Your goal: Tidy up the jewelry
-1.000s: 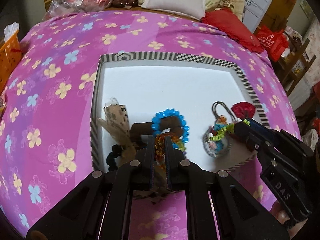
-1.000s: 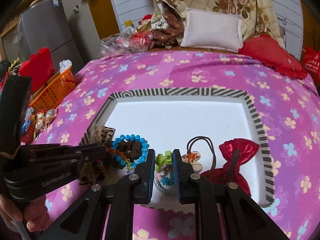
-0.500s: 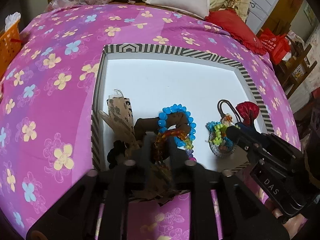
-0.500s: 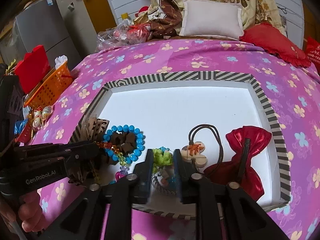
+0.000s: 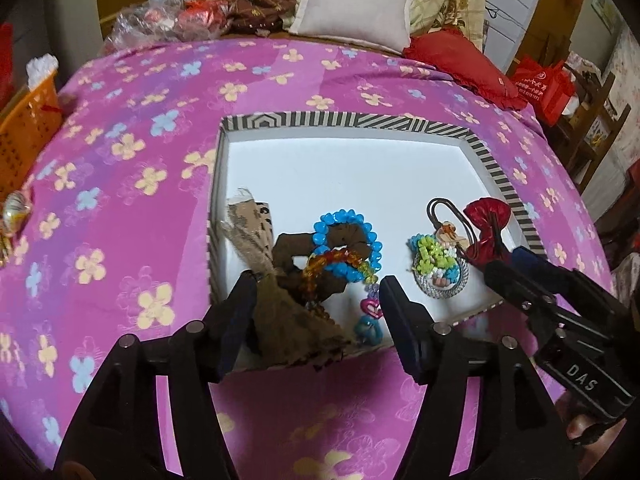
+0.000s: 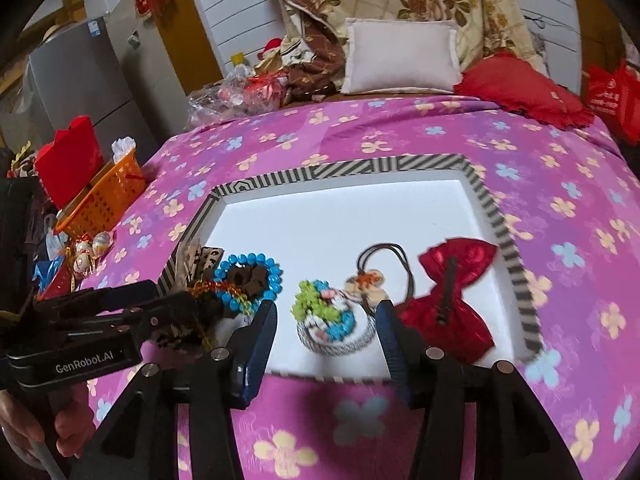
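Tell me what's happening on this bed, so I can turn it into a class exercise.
A person is sorting jewelry in a striped tray on a flowered bedspread, one handheld gripper per hand. The left gripper is open over a blue bead bracelet and brown fabric pieces. The right gripper is open around a green-and-blue beaded piece. A red bow and a corded pendant lie nearby. Neither holds anything.

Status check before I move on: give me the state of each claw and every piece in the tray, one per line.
Left claw: open, holding nothing.
Right claw: open, holding nothing.
Tray: lidless, on the bedspread.
Blue bead bracelet: flat, ringed around the brown scrunchie.
Amber bead strand: draped over them.
Coiled bead bundle: flat, ungripped.
Red bow: flat, right side.
Cord pendant: flat, cord looped.
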`<act>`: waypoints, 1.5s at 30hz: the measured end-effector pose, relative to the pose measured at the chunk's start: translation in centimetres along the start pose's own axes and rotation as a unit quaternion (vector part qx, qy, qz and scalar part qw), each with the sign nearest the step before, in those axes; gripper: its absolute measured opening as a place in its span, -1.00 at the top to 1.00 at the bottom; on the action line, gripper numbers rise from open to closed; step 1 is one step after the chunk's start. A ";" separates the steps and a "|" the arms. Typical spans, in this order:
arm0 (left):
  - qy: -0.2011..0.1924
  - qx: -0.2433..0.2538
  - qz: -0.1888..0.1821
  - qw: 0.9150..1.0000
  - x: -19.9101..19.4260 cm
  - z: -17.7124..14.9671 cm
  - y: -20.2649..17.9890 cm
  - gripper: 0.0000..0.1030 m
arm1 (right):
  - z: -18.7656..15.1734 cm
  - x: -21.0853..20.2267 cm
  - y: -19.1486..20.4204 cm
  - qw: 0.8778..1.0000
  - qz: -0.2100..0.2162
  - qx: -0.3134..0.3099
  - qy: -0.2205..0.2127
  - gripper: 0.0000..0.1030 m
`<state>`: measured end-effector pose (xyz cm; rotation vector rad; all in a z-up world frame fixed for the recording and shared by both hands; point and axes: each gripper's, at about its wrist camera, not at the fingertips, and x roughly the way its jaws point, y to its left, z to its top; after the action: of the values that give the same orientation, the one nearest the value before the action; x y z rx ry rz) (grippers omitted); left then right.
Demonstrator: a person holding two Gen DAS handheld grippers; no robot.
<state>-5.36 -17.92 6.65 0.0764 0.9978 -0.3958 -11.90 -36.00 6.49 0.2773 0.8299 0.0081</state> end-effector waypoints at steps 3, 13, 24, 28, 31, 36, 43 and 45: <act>-0.012 0.005 0.014 1.000 -0.9 -0.8 -0.2 -0.24 | -0.8 -1.1 -0.1 1.000 -0.013 0.001 -0.002 -0.16; -0.043 0.005 0.052 0.998 -3.6 -3.8 -0.5 -0.24 | -3.4 -4.1 0.6 0.999 -0.031 0.001 -0.016 -0.38; -0.069 -0.006 0.064 0.996 -6.5 -5.9 -0.6 -0.24 | -5.3 -6.4 1.1 0.999 -0.040 0.003 -0.025 -0.45; -0.083 -0.005 0.067 0.994 -7.6 -6.2 -0.9 -0.24 | -5.4 -7.1 1.4 0.999 -0.044 -0.001 -0.029 -0.49; -0.091 -0.001 0.069 0.993 -8.2 -6.4 -1.1 -0.24 | -5.4 -7.5 1.8 0.998 -0.048 -0.006 -0.032 -0.53; -0.095 -0.003 0.074 0.993 -8.5 -6.6 -1.2 -0.24 | -5.1 -8.2 2.1 0.998 -0.049 -0.008 -0.040 -0.55; -0.100 -0.006 0.082 0.992 -8.8 -6.7 -1.6 -0.24 | -5.0 -8.5 2.1 0.997 -0.060 -0.010 -0.043 -0.64; -0.101 -0.006 0.083 0.991 -8.8 -6.7 -1.7 -0.24 | -5.0 -8.5 2.1 0.997 -0.061 -0.010 -0.043 -0.64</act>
<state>-15.55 -15.29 10.52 0.1046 0.7875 -0.2397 -21.06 -33.78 10.01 0.2057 0.7598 -0.1082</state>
